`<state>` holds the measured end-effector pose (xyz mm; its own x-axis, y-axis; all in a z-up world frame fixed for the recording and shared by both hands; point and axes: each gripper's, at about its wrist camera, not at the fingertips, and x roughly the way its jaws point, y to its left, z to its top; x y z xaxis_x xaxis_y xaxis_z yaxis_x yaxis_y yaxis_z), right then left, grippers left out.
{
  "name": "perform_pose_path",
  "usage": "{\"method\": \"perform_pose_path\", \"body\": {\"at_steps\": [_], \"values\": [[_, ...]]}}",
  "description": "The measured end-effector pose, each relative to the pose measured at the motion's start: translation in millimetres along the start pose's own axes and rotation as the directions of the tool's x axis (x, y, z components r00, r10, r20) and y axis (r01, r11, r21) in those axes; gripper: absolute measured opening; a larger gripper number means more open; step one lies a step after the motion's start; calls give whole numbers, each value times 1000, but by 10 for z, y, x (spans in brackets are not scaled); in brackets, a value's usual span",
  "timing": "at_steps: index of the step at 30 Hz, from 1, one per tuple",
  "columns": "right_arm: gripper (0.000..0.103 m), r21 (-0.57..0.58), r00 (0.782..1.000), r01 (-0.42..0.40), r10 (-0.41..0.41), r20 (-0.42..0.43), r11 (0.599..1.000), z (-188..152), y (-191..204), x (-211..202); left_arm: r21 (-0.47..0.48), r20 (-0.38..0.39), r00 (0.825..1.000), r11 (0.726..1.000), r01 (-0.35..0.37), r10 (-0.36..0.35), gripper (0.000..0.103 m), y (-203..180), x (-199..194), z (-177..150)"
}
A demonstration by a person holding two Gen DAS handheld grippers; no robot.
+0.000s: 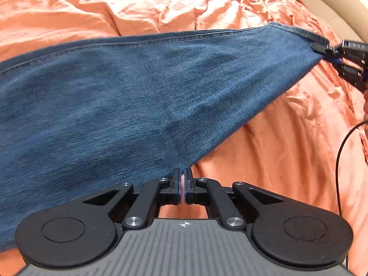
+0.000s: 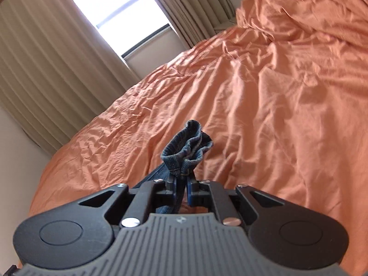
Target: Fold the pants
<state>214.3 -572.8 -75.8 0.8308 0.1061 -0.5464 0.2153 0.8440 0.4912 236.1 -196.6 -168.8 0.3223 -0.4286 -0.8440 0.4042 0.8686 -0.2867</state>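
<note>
The blue denim pants [image 1: 128,96] are hanging stretched above the orange-sheeted bed [image 1: 276,161], their long axis running from the left edge of the left wrist view up toward the bed's far right corner. The left hand-held gripper [image 1: 183,179] is clenching the lower edge of the fabric. The right hand-held gripper [image 2: 181,179] is grasping the bunched hem [image 2: 188,145], which is sticking up past its fingers.

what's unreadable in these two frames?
- Jeans: waist end cut off by the left wrist view's left edge; motion-blurred.
- Left hand-held gripper: denim reaches its tips, but no cloth shows between the shut fingers, so the grip is unclear.
- Right hand-held gripper: the bunched hem hides the pinched layers.
- Bed sheet under jeans: hidden.
</note>
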Motion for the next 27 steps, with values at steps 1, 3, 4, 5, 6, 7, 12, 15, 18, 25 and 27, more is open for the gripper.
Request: {"method": "perform_pose_path", "body": {"at_steps": [1, 3, 4, 5, 6, 7, 12, 15, 18, 25, 27], "values": [[3, -42, 1000, -9, 10, 16, 999, 42, 190, -70, 5, 15, 1000, 1000, -1, 1, 1, 37, -96, -18], [3, -121, 999, -23, 28, 41, 992, 99, 532, -179, 5, 50, 999, 1000, 7, -7, 2, 129, -308, -42], [3, -161, 998, -28, 36, 52, 987, 117, 716, -229, 2, 69, 998, 1000, 9, -9, 2, 183, -419, -59], [3, -196, 997, -30, 43, 61, 980, 126, 883, -269, 0, 90, 996, 1000, 8, -8, 2, 244, -527, -68], [3, -239, 996, -36, 55, 70, 970, 130, 1103, -330, -5, 111, 994, 1000, 6, -5, 2, 291, -634, -87], [3, -274, 995, -42, 66, 77, 961, 123, 1288, -379, -11, 131, 991, 1000, 5, -4, 2, 350, -738, -98], [3, -439, 993, -33, 79, 86, 898, -35, 2250, -453, -64, 212, 977, 998, -5, 19, 2, 690, -1230, -157], [3, -491, 994, -42, 87, 69, 870, -213, 2731, -378, -103, 255, 966, 995, -8, 34, 2, 943, -1488, -183], [3, -509, 994, -68, 100, 36, 858, -431, 3105, -247, -154, 294, 955, 988, 2, 43, 3, 1224, -1722, -235], [3, -547, 988, -150, 115, -99, 823, -1388, 3849, 243, -251, 349, 934, 968, 13, 78, 6, 1846, -2119, -384], [3, -557, 980, -177, 95, -174, 812, -1797, 3952, 457, -280, 352, 932, 960, 18, 86, 6, 2007, -2168, -443]]}}
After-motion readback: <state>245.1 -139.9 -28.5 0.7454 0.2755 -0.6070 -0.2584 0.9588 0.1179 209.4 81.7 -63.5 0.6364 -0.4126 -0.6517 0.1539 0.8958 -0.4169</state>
